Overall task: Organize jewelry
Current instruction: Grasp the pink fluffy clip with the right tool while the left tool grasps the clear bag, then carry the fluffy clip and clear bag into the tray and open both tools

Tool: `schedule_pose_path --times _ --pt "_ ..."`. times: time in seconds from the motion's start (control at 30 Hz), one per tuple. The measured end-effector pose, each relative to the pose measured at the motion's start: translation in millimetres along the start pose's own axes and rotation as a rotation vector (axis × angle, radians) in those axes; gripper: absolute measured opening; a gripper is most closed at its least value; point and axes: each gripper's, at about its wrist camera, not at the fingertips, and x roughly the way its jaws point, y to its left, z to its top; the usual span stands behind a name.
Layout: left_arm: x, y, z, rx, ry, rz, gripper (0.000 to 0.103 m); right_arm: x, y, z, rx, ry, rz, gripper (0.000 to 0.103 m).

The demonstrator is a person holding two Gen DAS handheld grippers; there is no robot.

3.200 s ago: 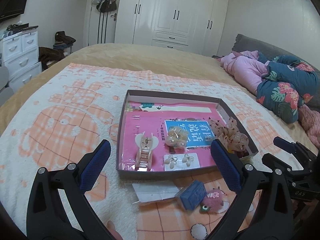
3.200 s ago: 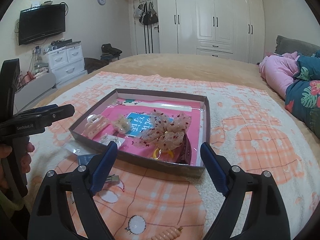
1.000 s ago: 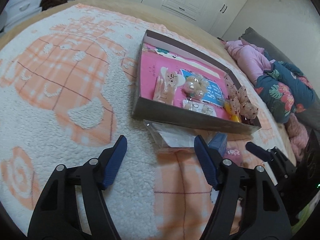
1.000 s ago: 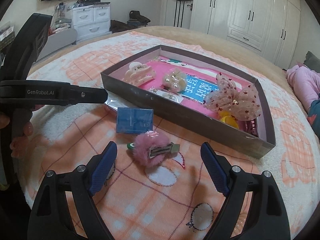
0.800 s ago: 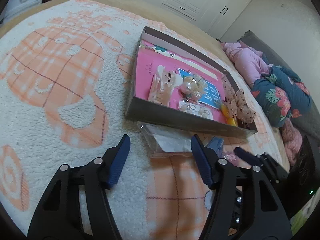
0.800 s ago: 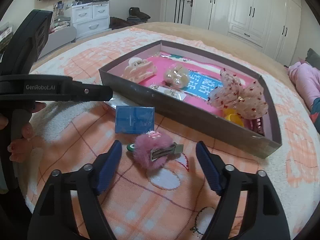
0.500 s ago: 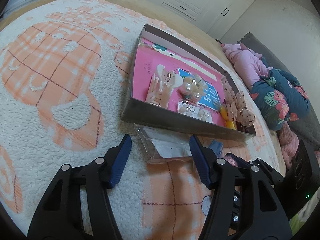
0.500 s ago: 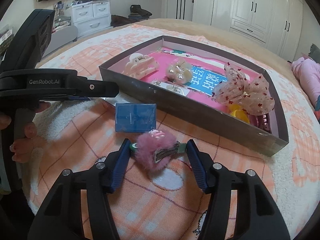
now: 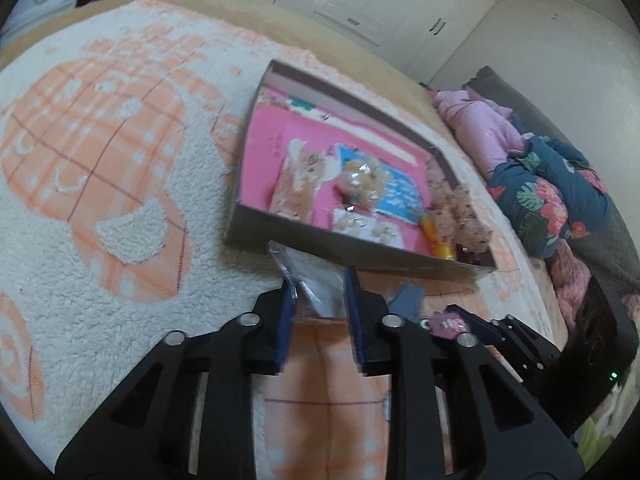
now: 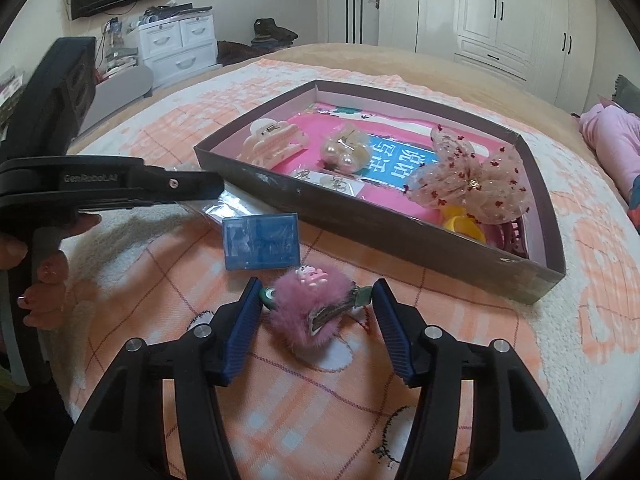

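My left gripper [image 9: 318, 284] is closing on a clear plastic bag [image 9: 316, 276] that lies against the near wall of the dark cardboard tray [image 9: 320, 240]. Its pads press the bag's two edges. In the right wrist view the same bag [image 10: 228, 208] pokes out under the left gripper's fingers [image 10: 180, 188]. My right gripper [image 10: 316, 292] is shut on a pink fluffy hair clip [image 10: 308, 312], with one pad at each green end of it. The clip rests on the blanket just in front of the tray [image 10: 400, 232].
A small blue box [image 10: 262, 246] lies between bag and clip. The tray holds a cream claw clip [image 10: 276, 142], a pearl piece [image 10: 346, 152], an earring card [image 10: 336, 182], a sheer bow [image 10: 468, 180] and a yellow item [image 10: 464, 220]. Pillows [image 9: 548, 192] lie to the right.
Both grippers came down and forward onto the blanket. The left jaws narrowed onto the plastic bag. The right jaws narrowed onto the pink clip.
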Motion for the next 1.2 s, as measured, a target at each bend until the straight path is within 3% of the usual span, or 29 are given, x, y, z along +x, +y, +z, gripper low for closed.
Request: schedule_pose_path --times 0.43,1.2 --pt "-42 -32 -4 0.154 -0.127 0.042 0.009 -15 -6 -3 0.022 -0.028 0.005 0.054" --pt "-47 -75 2 0.225 -0.18 0.025 0.009 -61 -47 4 0.086 -0.148 -0.104 0.054"
